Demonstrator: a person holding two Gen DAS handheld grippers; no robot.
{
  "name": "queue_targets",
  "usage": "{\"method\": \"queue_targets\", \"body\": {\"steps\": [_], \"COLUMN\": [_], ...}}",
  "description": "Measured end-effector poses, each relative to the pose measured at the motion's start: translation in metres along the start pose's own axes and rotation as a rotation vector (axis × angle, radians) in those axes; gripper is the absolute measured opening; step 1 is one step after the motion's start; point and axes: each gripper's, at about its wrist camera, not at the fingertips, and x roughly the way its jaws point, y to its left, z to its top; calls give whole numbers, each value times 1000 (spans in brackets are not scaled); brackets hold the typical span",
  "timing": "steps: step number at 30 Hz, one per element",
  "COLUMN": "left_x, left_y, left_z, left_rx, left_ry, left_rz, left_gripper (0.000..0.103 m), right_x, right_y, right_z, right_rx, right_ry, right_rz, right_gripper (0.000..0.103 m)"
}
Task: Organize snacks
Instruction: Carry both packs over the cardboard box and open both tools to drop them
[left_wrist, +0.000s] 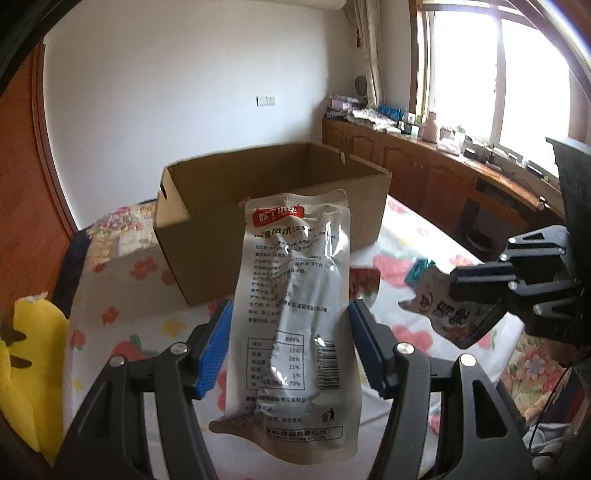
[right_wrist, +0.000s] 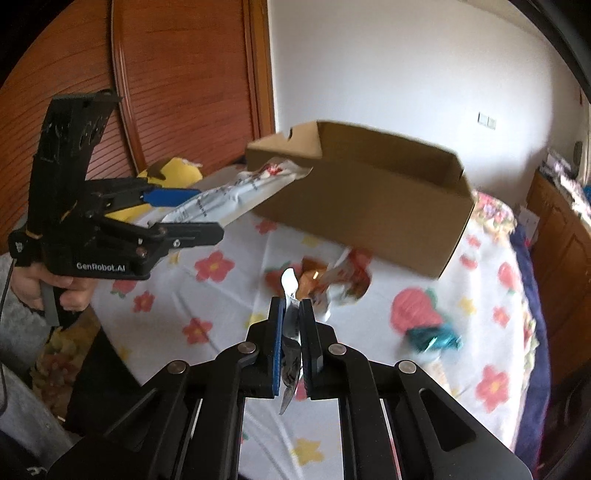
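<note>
My left gripper (left_wrist: 290, 321) holds a long silver snack pouch (left_wrist: 295, 306) by its edges, lifted above the bed in front of an open cardboard box (left_wrist: 258, 206). The same pouch (right_wrist: 236, 192) and left gripper (right_wrist: 195, 210) show in the right wrist view, pointing at the box (right_wrist: 369, 199). My right gripper (right_wrist: 293, 314) is shut on a thin snack packet (right_wrist: 290, 291), seen edge-on; the left wrist view shows that packet (left_wrist: 447, 306) in the right gripper (left_wrist: 476, 284). A red and orange packet (right_wrist: 340, 284) and a teal packet (right_wrist: 432, 338) lie on the flowered sheet.
The bed has a white floral sheet (right_wrist: 207, 295). A yellow plush toy (left_wrist: 29, 354) lies at the left edge. A wooden wardrobe (right_wrist: 177, 74) stands behind the bed. Wooden cabinets (left_wrist: 406, 158) with clutter run under the window on the right.
</note>
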Motion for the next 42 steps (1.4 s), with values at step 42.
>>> {"method": "queue_targets", "body": {"steps": [42], "left_x": [110], "left_y": [76], "left_z": [115], "left_rx": [-82], "left_ry": [-120], "left_rz": [86], "left_gripper": [63], "right_x": [95], "right_y": [-120], "right_z": [127], "right_rx": [2], "right_ry": [-155], "right_rz": [-83], "right_gripper": [6]}}
